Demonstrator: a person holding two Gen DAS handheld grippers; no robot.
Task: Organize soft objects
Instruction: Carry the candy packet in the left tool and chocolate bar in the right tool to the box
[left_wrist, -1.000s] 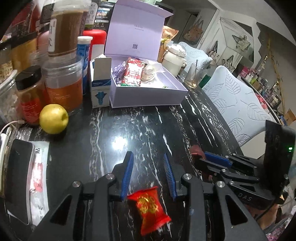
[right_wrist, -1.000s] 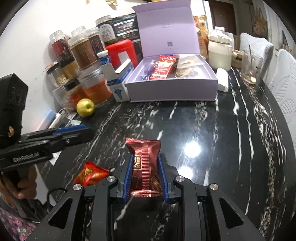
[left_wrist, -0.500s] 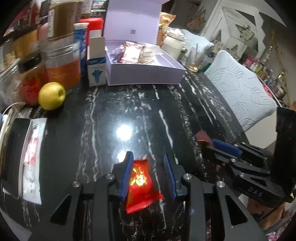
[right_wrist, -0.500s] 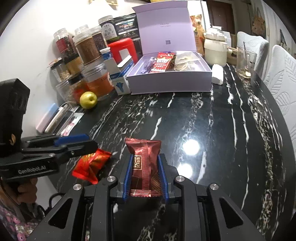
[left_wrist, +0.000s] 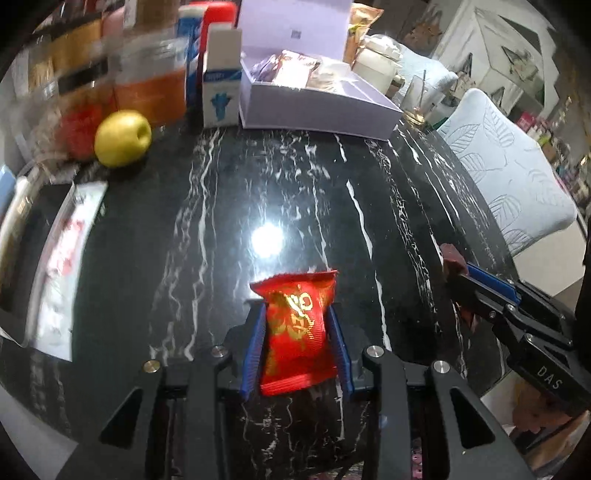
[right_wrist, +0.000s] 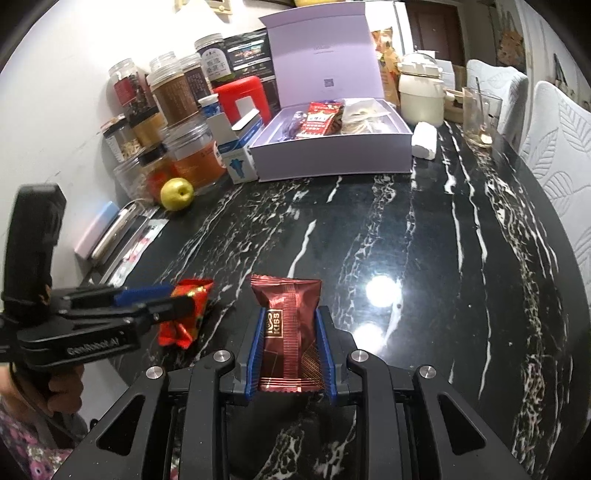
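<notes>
Left wrist view: the left tool (left_wrist: 297, 332) has its ribbed blue pads clamped on a crinkly red foil snack packet (left_wrist: 297, 328) with gold print, held over the glossy black marble surface (left_wrist: 229, 192). A round yellow apple (left_wrist: 123, 138) sits near the jars, and the open lavender gift box (left_wrist: 317, 110) is at the far side. Right wrist view: the right tool (right_wrist: 290, 341) pinches a dark maroon wafer wrapper (right_wrist: 288, 332) with crimped ends, just above the same surface.
</notes>
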